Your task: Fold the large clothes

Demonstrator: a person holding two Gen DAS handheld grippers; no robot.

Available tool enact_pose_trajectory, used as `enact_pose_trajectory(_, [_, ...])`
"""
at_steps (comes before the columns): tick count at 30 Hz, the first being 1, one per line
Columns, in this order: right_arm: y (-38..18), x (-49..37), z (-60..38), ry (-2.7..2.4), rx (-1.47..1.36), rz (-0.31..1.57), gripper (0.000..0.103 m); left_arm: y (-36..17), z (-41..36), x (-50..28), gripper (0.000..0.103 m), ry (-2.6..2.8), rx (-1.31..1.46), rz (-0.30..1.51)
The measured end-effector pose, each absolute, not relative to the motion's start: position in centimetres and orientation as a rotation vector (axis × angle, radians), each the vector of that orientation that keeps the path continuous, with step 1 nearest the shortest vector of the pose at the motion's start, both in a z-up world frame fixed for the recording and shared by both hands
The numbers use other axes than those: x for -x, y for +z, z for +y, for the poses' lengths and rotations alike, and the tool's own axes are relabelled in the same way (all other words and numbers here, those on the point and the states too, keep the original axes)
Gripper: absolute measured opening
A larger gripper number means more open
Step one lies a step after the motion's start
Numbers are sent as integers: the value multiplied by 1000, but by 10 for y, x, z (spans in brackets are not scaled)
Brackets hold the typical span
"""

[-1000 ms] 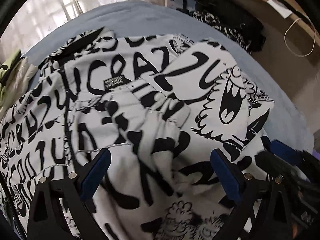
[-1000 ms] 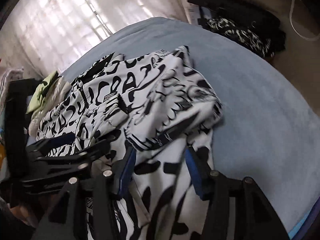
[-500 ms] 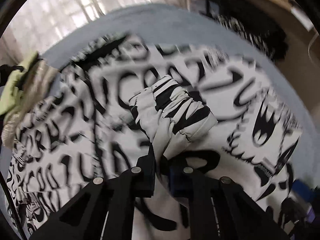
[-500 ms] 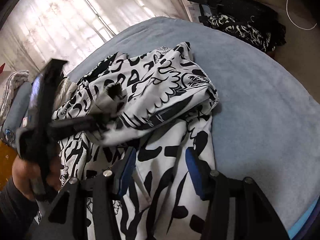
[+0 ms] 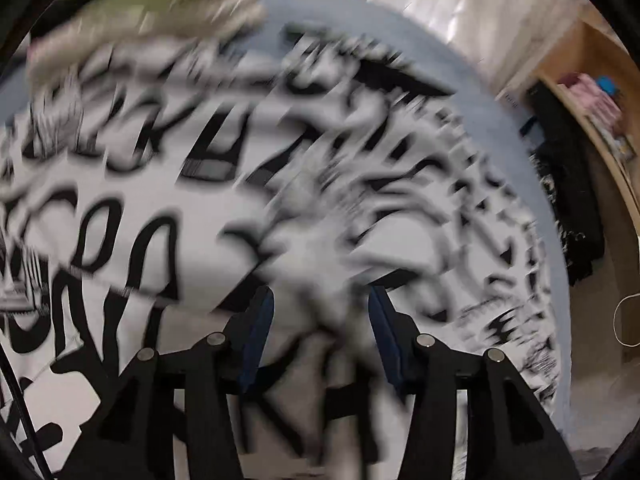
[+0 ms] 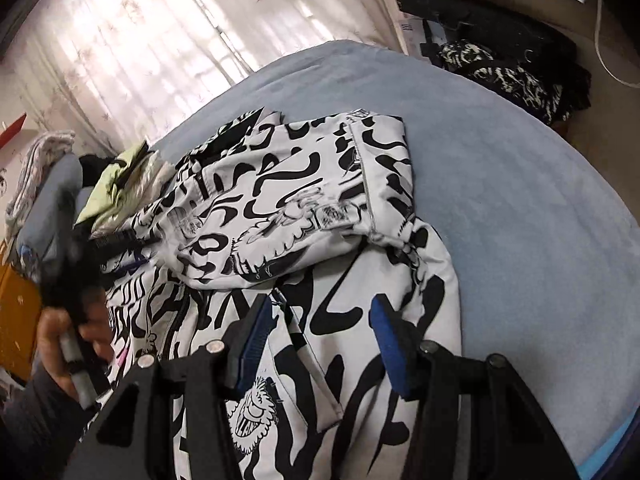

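The black-and-white printed jacket (image 6: 304, 208) lies on the blue bed (image 6: 520, 184), bare bed from 12 to 3 o'clock. Left claw (image 5: 320, 320) has just been opening, fabric between its jaws, contact blurred. Right claw (image 6: 320, 324) stands part-open over the hem, gripping nothing.

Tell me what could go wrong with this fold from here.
1. The sleeve just folded across the black-and-white printed jacket looks bunched, so it may slip open.
2. The left tongs, whose jaws have just been opening over blurred fabric, could snag it.
3. The light-green garment touching the jacket could get dragged along.
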State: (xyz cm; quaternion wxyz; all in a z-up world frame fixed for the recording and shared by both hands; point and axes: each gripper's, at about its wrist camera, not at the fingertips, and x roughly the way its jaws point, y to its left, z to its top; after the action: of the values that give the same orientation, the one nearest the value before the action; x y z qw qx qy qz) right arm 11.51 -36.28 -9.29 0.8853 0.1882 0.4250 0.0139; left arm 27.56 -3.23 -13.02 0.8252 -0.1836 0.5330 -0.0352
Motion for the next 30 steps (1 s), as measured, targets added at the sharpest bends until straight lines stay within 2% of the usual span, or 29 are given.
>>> enact_pose_trajectory(2, [-88, -122, -364, 47, -382, 895, 52, -137, -19, -275, 49, -93, 419, 1147])
enact_pose_trajectory(4, [-81, -133, -370, 74, -403, 903, 52, -134, -7, -283, 70, -124, 455, 1148])
enact_pose_trajectory(7, [-70, -159, -383, 97, -465, 924, 57, -127, 0, -301, 79, -153, 468, 1129])
enact_pose_trajectory(12, [-68, -213, -415, 56, -509, 939, 60, -130, -11, -341, 79, -181, 357, 1157])
enact_pose_trajectory(19, [-106, -297, -472, -22, -628, 1010, 60, -153, -36, -388, 78, -223, 186, 1224])
enact_pose_trajectory(20, [-113, -305, -477, -32, -635, 1021, 60, -154, -39, -391, 77, -223, 169, 1226])
enact_pose_trajectory(21, [-122, -313, -484, -43, -653, 1036, 60, -154, -41, -392, 61, -218, 148, 1218])
enact_pose_trajectory(22, [-132, -320, -489, -44, -680, 1047, 60, -153, -46, -395, 24, -207, 110, 1206])
enact_pose_trajectory(25, [-157, -329, -499, -32, -741, 1079, 60, -141, -57, -396, 12, -207, 72, 1166])
enact_pose_trajectory(30, [-169, -329, -499, 26, -760, 1061, 61, -78, -55, -369, 9, -257, 95, 933])
